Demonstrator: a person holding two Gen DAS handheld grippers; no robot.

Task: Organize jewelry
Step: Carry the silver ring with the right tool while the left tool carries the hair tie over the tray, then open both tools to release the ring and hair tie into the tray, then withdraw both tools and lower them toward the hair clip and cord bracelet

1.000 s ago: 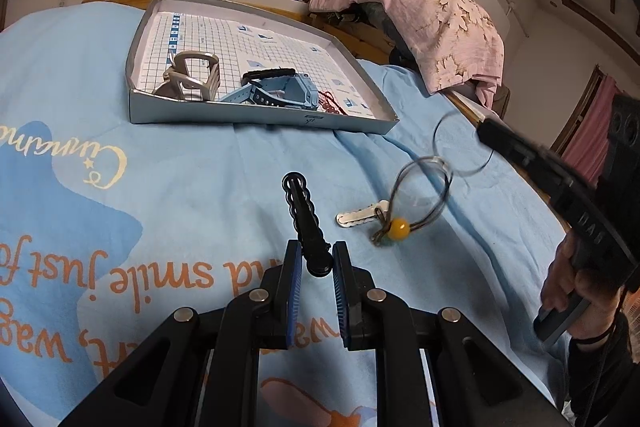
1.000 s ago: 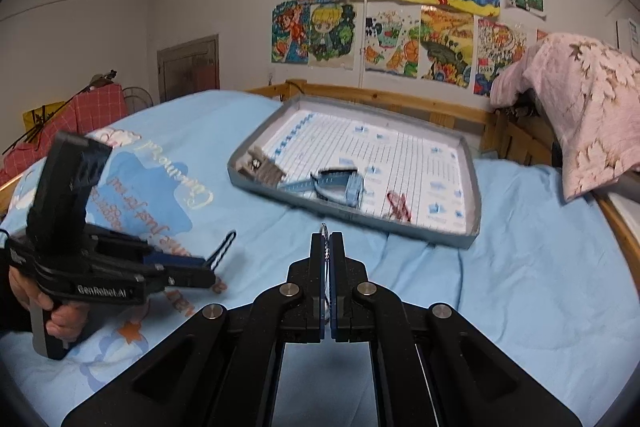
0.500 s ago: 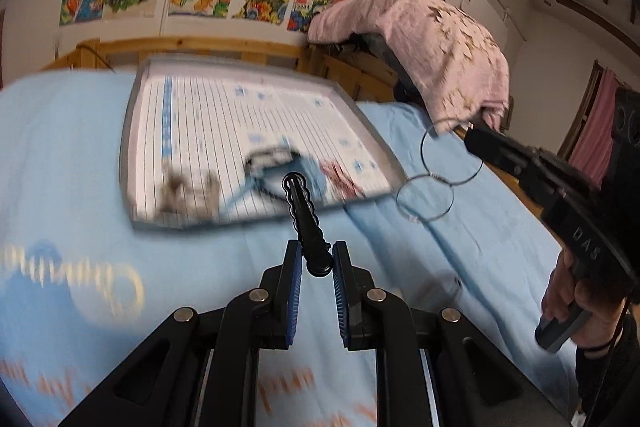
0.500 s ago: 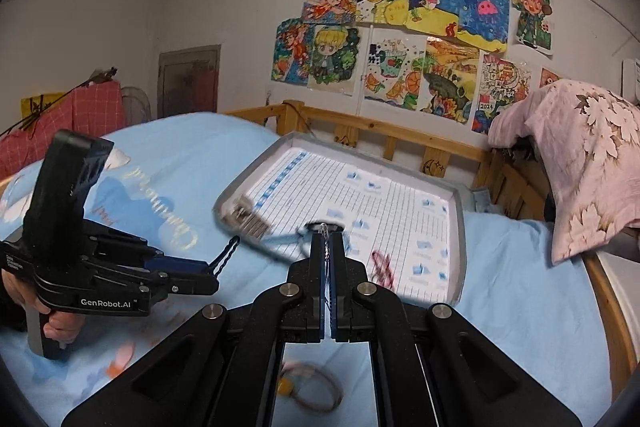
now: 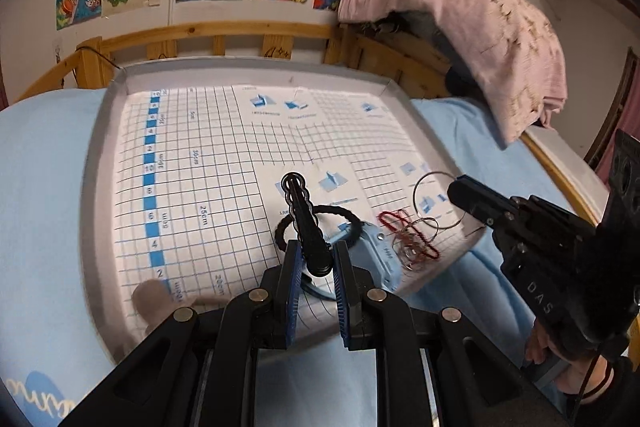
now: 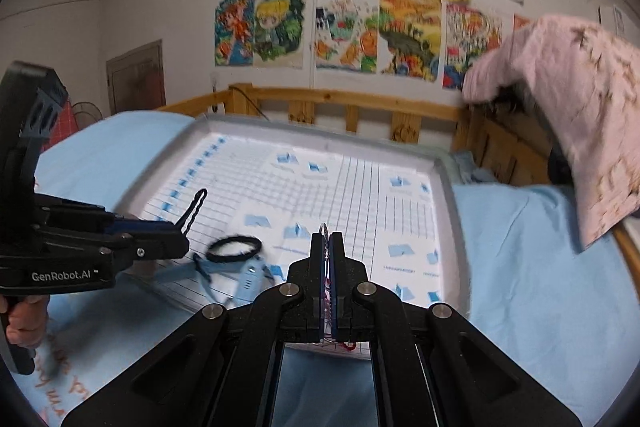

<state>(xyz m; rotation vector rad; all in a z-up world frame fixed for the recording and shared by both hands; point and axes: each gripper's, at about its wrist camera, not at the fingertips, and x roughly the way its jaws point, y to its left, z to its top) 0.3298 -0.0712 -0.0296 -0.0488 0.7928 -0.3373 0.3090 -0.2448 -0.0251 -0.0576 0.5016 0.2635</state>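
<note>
While both grippers are hovering over the tray (image 5: 104, 155), you are carrying jewelry in each.
Your left gripper (image 5: 314, 269) is pinching a black hair clip (image 5: 304, 223); your right gripper (image 6: 328, 247), jaws together, is gripping a thin wire necklace (image 5: 430, 195) dangling above the tray's hair tie (image 6: 234, 249) and watch (image 6: 248, 277).

Bedsheet (image 5: 44, 187): light blue, covering the bed, with orange lettering near the lower left of the right wrist view; bed rail (image 6: 348, 107): wooden, slatted, along the far edge of the bed; drawings (image 6: 360, 7): coloured, pinned in overlapping rows on the white wall above the rail; pink cloth (image 5: 492, 27): patterned, draped over something dark at the right; door (image 6: 136, 79): brown, in the left wall.
</note>
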